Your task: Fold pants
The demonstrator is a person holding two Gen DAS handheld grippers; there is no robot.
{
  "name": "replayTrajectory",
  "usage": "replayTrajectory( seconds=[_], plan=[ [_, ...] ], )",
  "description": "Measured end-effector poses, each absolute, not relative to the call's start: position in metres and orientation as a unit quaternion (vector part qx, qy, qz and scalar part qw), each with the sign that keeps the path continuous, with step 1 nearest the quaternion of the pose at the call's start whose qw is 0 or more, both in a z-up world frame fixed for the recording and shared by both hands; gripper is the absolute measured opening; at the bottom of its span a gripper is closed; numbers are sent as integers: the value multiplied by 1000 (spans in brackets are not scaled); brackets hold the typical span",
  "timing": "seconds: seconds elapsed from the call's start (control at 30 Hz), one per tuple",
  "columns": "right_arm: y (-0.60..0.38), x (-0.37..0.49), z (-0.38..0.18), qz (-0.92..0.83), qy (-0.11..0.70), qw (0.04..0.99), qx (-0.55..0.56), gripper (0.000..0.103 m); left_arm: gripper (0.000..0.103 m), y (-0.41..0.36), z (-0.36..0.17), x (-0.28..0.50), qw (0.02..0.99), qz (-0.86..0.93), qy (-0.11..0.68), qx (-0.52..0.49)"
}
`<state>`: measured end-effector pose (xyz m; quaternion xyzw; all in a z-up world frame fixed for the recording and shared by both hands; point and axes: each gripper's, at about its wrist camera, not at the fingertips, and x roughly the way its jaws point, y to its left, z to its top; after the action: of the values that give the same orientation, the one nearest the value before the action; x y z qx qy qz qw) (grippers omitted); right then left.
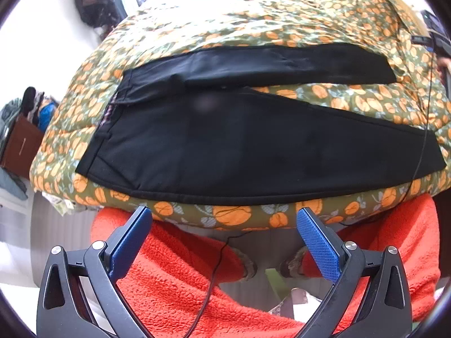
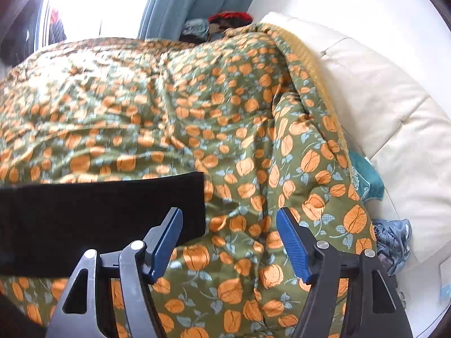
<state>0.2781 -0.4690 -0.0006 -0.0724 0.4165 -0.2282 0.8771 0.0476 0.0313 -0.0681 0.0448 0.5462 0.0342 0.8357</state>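
Black pants (image 1: 239,140) lie spread flat on a green quilt with orange flowers (image 1: 282,19), waistband at the left, the two legs running right and parted. My left gripper (image 1: 222,219) is open and empty, held off the near edge of the bed below the pants. In the right wrist view one black leg end (image 2: 112,205) lies on the quilt (image 2: 197,98). My right gripper (image 2: 229,225) is open and empty just above the quilt, its left finger (image 2: 166,242) at the leg's hem corner.
The person's orange fleece trousers (image 1: 183,276) and a thin black cable (image 1: 214,264) are below the left gripper. A cream padded headboard (image 2: 394,118) stands to the right of the bed, with blue-grey cloth (image 2: 391,239) beside it. A brown box (image 1: 22,143) sits left of the bed.
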Motion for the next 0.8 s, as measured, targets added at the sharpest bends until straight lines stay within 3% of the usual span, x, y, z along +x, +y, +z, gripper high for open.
replayTrajectory(
  seconds=[0.17,0.3,0.47,0.57,0.63,0.8],
  plan=[
    [-397,203,-65,-55,439,897,17,69,102,79,-96,84,834,71,546,39],
    [-329,111,-121,18,459,883,95,69,102,127,-112,164,849,73,523,11],
    [-259,34,-150,58,482,871,79,70,102,168,-142,270,858,103,503,-17],
    [-235,19,-154,87,499,861,52,70,103,175,-187,312,832,149,532,38],
    [-228,16,-155,92,505,858,30,70,103,188,-213,317,818,154,554,19],
    [-239,19,-156,64,505,861,27,70,102,189,-185,285,835,162,526,6]
  ],
)
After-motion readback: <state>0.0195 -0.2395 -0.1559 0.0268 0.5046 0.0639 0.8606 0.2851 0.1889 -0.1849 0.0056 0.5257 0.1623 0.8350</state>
